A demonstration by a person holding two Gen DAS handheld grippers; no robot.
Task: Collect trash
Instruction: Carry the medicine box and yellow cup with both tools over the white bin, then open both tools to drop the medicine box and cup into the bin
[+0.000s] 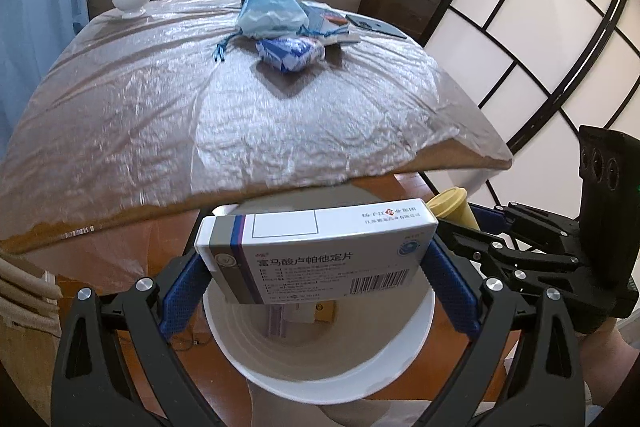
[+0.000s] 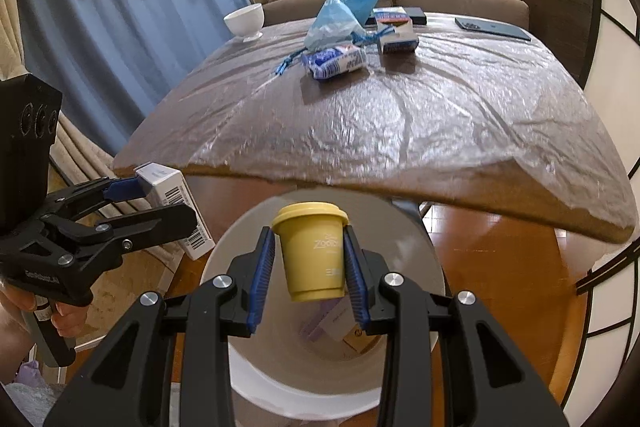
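Observation:
My left gripper (image 1: 316, 267) is shut on a white medicine box (image 1: 316, 251) and holds it over the open white bin (image 1: 416, 351) on the floor, in front of the table edge. My right gripper (image 2: 310, 263) is shut on a small yellow lidded cup (image 2: 312, 255) and holds it over the same bin (image 2: 412, 227), which has some packaging at its bottom. In the right wrist view the left gripper (image 2: 132, 203) with the box (image 2: 180, 211) is at the left. In the left wrist view the cup (image 1: 452, 207) and right gripper (image 1: 464, 231) show at the right.
The table (image 2: 440, 131) is covered with clear plastic film. On it lie a blue-white packet (image 2: 334, 61), a blue plastic bag (image 2: 340, 17), a white bowl (image 2: 244, 21), books (image 2: 396, 27) and a dark tablet (image 2: 492, 27). A sofa stands behind, blue curtains on the left.

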